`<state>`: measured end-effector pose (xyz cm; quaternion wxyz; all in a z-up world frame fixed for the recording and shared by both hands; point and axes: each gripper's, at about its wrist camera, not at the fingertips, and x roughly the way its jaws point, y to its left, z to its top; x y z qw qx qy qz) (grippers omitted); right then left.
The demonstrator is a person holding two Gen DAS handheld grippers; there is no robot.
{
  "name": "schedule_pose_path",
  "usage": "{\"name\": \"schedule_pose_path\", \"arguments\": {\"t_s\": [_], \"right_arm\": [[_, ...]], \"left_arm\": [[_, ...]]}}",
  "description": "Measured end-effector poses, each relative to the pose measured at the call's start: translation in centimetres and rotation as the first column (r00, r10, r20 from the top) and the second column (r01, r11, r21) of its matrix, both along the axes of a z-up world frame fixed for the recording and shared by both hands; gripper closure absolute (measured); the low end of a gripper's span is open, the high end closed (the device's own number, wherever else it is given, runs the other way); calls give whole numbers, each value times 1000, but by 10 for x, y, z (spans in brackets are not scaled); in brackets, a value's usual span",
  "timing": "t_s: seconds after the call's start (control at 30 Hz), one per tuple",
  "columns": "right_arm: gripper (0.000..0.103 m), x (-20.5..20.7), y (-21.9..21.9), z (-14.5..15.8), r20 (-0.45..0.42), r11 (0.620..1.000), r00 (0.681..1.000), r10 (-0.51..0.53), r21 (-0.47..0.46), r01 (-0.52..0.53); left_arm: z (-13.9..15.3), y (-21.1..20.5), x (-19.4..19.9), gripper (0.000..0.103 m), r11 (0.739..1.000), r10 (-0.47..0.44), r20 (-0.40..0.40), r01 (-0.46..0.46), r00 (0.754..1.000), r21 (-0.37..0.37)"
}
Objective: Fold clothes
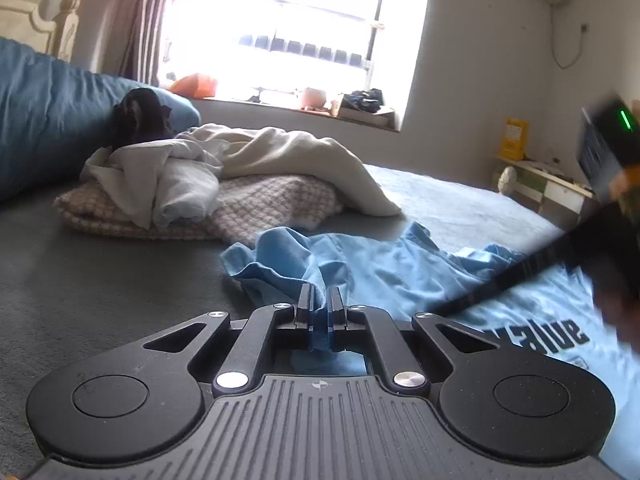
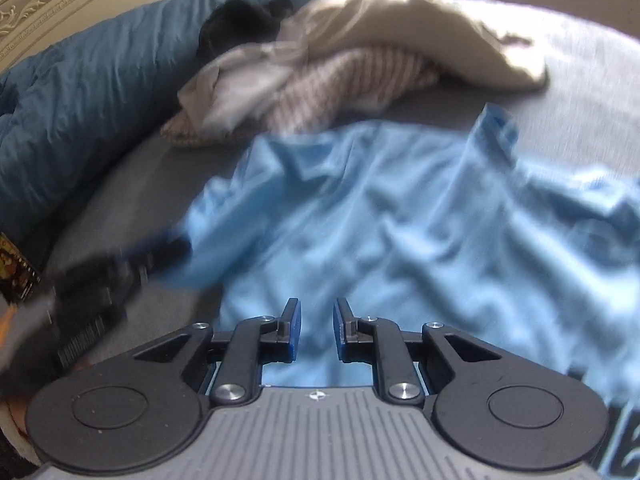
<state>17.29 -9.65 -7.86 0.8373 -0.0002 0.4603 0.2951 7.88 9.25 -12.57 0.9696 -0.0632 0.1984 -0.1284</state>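
Upside-down "value" on blue shirt [image 1: 420,276]

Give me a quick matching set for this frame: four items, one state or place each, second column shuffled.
Items:
1. left gripper
2. right gripper
3. light blue T-shirt
4. blue duvet

States/places:
A. spread rumpled on the grey bed sheet, printed letters showing
B. jaws apart, nothing pinched
C. bunched along the headboard side
D. shut on a fold of blue cloth

Pairs: 1-D, 2-B, 3-A, 4-C
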Motion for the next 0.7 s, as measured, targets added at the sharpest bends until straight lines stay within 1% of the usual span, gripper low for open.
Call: {"name": "schedule_pose_path", "arguments": {"t_s": [0.07,0.13,0.23,0.27,0.33,0.4,0.43,0.53,0.6,0.7], "right_arm": [[84,13,19,21,53,998,997,47,-39,-45],[81,22,46,39,95,992,989,114,-74,-107],[66,29,101,55,134,962,959,251,-142,-233],[65,31,121,54,134,948,947,293,-174,-268],[65,34,157,47,116,913,925,362,-244,-326],[65,37,189,31,83,878,918,388,-335,-341],[66,39,202,22,58,864,917,394,-364,-348],[66,47,218,0,3,838,924,382,-422,-346],[67,52,223,-12,-18,825,930,367,-457,-334],[69,60,223,-26,-31,815,945,325,-498,-296]], "left_arm": [[-5,-2,0,99,1000,-13,3,13,1000,10],[-9,-5,-1,99,1000,-23,2,23,1000,19],[-13,-6,-3,99,999,-33,-3,33,999,15],[-14,-6,-3,99,999,-34,-4,34,999,12],[-16,-5,-2,99,999,-36,-3,36,999,10],[-17,-5,-1,99,999,-40,-5,40,999,3],[-17,-5,-1,99,999,-42,-6,42,999,3],[-19,-5,0,99,999,-54,-5,54,999,0],[-20,-6,0,99,998,-63,-4,63,998,0],[-20,-7,1,99,998,-70,-5,70,998,1]]}}
